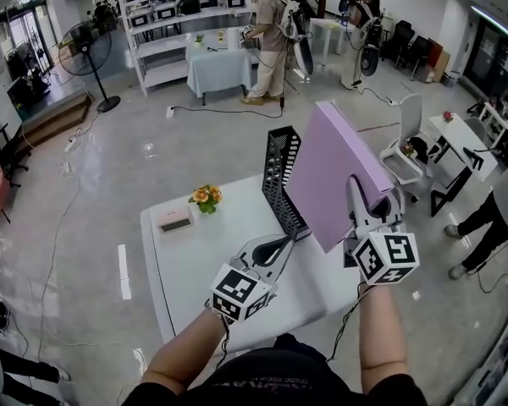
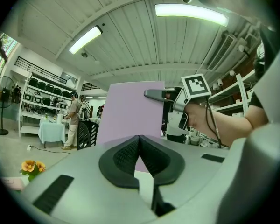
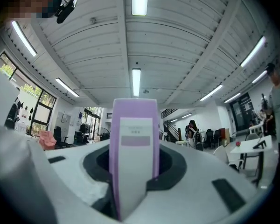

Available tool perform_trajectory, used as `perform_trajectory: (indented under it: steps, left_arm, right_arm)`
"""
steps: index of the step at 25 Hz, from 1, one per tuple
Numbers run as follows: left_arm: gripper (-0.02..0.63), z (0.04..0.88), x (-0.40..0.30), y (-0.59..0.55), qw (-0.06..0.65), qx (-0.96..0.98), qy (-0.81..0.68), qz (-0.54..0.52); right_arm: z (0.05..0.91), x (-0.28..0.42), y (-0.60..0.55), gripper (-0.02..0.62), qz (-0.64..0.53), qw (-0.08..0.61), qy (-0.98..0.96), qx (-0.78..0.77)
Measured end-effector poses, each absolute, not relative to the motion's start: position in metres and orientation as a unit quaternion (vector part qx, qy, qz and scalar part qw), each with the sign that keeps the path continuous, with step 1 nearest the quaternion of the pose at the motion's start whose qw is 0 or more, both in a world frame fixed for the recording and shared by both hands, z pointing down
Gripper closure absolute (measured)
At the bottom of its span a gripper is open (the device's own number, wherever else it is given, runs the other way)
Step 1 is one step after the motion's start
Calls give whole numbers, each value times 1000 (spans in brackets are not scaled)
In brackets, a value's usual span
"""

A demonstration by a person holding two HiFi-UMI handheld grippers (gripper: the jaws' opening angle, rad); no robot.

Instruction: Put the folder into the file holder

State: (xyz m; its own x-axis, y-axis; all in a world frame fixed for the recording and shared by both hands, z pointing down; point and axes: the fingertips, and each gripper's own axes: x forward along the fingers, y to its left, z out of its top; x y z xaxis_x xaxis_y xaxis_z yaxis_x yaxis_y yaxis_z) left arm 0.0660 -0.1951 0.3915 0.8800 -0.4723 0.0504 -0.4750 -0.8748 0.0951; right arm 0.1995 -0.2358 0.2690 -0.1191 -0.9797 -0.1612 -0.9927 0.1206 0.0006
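Observation:
A lilac folder [image 1: 339, 172] is held up in the air, tilted, just right of the black mesh file holder [image 1: 281, 176] that stands on the white table [image 1: 195, 269]. My right gripper [image 1: 362, 212] is shut on the folder's near lower edge; in the right gripper view the folder's spine with its white label [image 3: 133, 146] stands between the jaws. My left gripper [image 1: 289, 242] is shut and holds nothing, its tip by the file holder's base. The left gripper view shows the folder [image 2: 130, 113] and the right gripper [image 2: 165, 95] ahead.
On the table's far left lie a small pink box [image 1: 174, 219] and a pot of orange flowers [image 1: 206, 198]. A white chair [image 1: 404, 155] and another table [image 1: 466, 138] stand to the right. People work at shelves [image 1: 186, 24] far behind.

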Motion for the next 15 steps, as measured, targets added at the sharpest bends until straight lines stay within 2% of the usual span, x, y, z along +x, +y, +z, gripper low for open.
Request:
perform_trajectory:
  steps: [15]
  left_arm:
    - [603, 400, 78, -229, 55, 962, -268, 20]
  right_arm:
    - [282, 197, -305, 459, 41, 58, 759, -647]
